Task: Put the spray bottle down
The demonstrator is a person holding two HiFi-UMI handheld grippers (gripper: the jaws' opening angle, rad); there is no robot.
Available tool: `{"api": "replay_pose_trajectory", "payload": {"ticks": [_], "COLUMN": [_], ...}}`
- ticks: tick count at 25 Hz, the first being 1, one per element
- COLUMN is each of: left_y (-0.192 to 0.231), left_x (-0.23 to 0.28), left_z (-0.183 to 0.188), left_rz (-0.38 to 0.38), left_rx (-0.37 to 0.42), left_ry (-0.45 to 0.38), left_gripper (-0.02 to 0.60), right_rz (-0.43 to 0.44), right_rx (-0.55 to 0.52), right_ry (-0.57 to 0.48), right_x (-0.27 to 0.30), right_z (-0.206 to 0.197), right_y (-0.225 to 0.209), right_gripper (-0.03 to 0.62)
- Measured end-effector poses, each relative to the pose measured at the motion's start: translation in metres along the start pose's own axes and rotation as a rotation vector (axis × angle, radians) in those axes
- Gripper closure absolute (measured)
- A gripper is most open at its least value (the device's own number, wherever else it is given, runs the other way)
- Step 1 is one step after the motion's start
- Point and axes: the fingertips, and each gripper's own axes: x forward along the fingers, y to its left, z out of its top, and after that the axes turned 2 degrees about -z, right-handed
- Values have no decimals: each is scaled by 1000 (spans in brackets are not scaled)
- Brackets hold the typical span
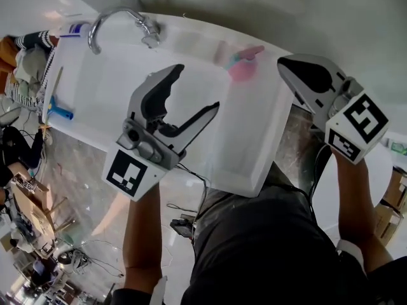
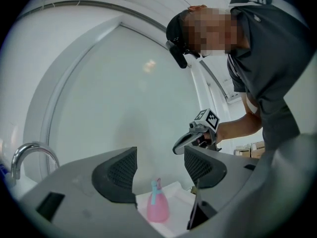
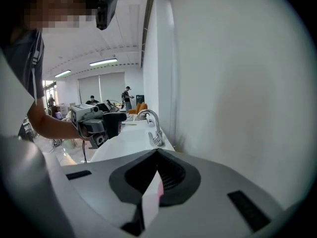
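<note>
Pink bottle (image 1: 241, 68), blue sprayer, upright on sink (image 1: 270, 148) ahead of spread, empty left gripper (image 1: 197, 86); right gripper (image 1: 290, 65) pressed together, empty.

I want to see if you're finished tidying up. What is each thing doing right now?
Spray bottle: standing upright at the back edge of the sink, nothing holding it.
Left tool: open and empty, held above the sink.
Right tool: shut, nothing in it.
Tap: no water coming out.
Sink: no water seen in it.
</note>
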Motion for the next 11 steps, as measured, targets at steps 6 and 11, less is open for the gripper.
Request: {"api": "replay_pose_trajectory", "payload": {"ticks": [6,11], "left_y": [-32,-37], "left_x": [-44,-90], "left_z": [2,17], "left_rz": [3,35], "left_rx": [-32,-55], "left_ry": [33,53], "left_gripper": [287,287], "right_rz": [28,61], "right_rx": [-5,-18], "right_ry": [7,35], "right_x": [-12,-20], "right_z": [11,28], "right_y": [31,74], "right_gripper": [586,586]}}
